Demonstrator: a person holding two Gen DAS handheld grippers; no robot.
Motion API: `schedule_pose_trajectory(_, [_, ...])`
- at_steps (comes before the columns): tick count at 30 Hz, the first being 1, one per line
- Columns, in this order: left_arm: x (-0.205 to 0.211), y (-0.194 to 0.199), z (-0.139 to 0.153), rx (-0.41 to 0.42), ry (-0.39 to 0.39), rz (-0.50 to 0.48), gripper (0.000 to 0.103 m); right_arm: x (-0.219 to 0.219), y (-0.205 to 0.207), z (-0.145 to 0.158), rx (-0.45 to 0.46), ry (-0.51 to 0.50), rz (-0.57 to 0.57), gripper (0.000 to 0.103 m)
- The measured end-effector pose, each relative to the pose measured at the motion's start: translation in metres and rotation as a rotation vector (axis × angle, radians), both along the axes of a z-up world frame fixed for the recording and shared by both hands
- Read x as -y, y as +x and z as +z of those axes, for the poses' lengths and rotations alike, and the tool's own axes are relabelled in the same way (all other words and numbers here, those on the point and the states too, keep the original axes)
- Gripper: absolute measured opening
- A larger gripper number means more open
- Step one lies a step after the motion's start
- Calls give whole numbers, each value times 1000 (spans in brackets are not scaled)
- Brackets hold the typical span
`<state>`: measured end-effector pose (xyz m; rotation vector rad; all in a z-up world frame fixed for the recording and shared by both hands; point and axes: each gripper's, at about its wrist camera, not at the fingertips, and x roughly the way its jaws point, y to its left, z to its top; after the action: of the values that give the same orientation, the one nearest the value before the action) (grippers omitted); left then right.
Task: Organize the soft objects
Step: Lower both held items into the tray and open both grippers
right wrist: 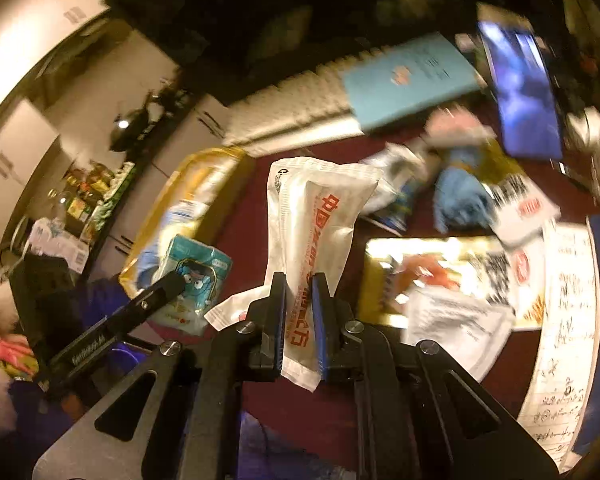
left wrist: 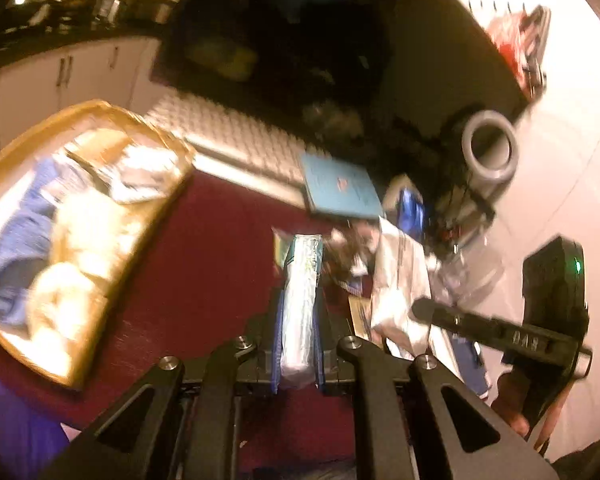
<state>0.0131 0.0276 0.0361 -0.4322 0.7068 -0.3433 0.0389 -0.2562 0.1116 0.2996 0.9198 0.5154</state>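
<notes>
The left tongs (left wrist: 299,312) squeeze a small tissue pack (left wrist: 300,300). The right tongs (right wrist: 300,308) squeeze a white packet (right wrist: 320,216) above the red counter (right wrist: 300,408).

Bare maroon tabletop (left wrist: 204,264) is left open between the yellow basket (left wrist: 112,116) at nine o'clock and the packets. Passage at two o'clock is blocked by a grey tape roll (left wrist: 490,148) and blue booklet (left wrist: 340,188).

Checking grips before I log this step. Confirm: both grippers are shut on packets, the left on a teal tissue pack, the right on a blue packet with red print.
One detail is wrong: the packet in the right gripper is white, not blue, as the right wrist view shows. The rest holds: its print is red, and the left gripper is shut on the teal tissue pack.
</notes>
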Motion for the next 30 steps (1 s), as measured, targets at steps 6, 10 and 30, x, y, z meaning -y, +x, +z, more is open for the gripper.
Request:
schedule_pose_trajectory(6, [-49, -5, 19, 22, 4, 159, 11, -52, 6, 6, 3, 44, 163, 12])
schedule_pose_trajectory(10, [-95, 3, 22, 7, -3, 287, 10, -97, 27, 5, 3, 46, 259, 12])
schedule_pose_trajectory(30, [-165, 51, -29, -167, 329, 481, 11, -260, 151, -55, -102, -15, 402, 12])
